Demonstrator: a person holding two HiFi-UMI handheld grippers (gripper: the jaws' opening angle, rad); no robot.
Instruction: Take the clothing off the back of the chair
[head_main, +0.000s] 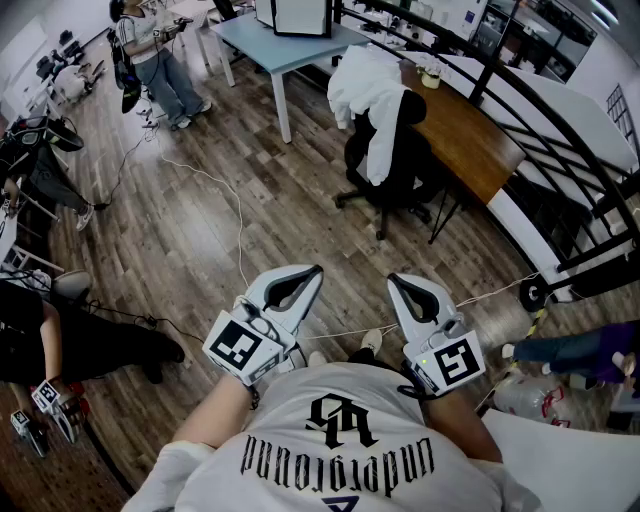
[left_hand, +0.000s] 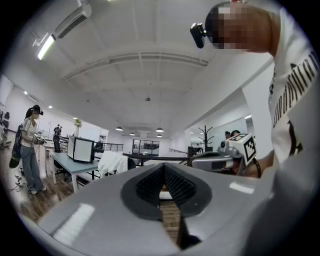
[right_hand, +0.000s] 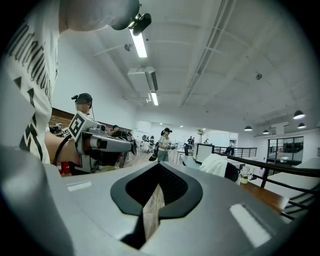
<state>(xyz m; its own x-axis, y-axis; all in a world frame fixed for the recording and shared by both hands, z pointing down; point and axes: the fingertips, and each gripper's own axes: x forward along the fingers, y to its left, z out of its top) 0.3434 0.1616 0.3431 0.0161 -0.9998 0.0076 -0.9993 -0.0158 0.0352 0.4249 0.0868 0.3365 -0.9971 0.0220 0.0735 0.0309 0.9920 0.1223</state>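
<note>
A white garment (head_main: 362, 100) hangs over the back of a black office chair (head_main: 398, 160) on the far side of the wooden floor, beside the desks. My left gripper (head_main: 314, 271) and right gripper (head_main: 394, 280) are held level close to my body, well short of the chair. Both are shut with nothing between the jaws. In the left gripper view the garment (left_hand: 113, 163) shows small beyond the shut jaws, left of my left gripper (left_hand: 163, 169). In the right gripper view the garment (right_hand: 218, 165) lies to the right of my right gripper (right_hand: 159, 166).
A light blue table (head_main: 278, 48) and a brown wooden desk (head_main: 470, 135) stand behind the chair. A black railing (head_main: 560, 120) runs along the right. A person (head_main: 160, 62) stands at the far left, and a white cable (head_main: 238, 215) trails across the floor.
</note>
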